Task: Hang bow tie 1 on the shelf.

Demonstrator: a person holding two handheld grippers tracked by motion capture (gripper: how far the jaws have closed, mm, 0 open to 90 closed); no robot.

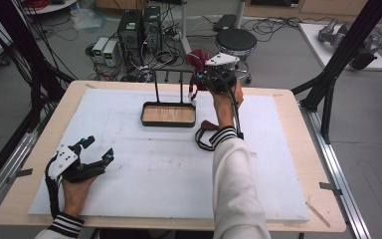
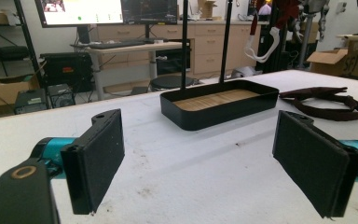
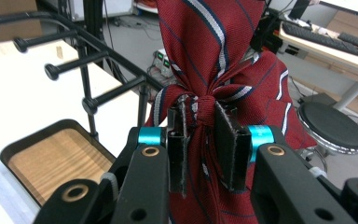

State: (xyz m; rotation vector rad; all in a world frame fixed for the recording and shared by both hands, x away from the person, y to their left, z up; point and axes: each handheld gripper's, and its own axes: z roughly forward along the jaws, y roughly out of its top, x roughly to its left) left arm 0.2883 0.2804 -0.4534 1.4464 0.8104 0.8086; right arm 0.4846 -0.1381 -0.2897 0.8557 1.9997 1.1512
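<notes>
Right hand-held gripper (image 1: 210,72) raised at far edge of surface (image 1: 144,169), forearm stretched forward, jaws clamped on bunched red striped tie (image 3: 209,70) beside black rack (image 1: 171,94). Left hand-held gripper (image 1: 97,149) rests low at near left, jaws wide apart, nothing between. Tie's lower part hidden behind jaws; rack's top cut off in left gripper view.

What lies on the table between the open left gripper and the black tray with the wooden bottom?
Nothing: in the left gripper view, bare white table cover runs from the left gripper to the black wooden-bottomed tray. The high view agrees.
</notes>
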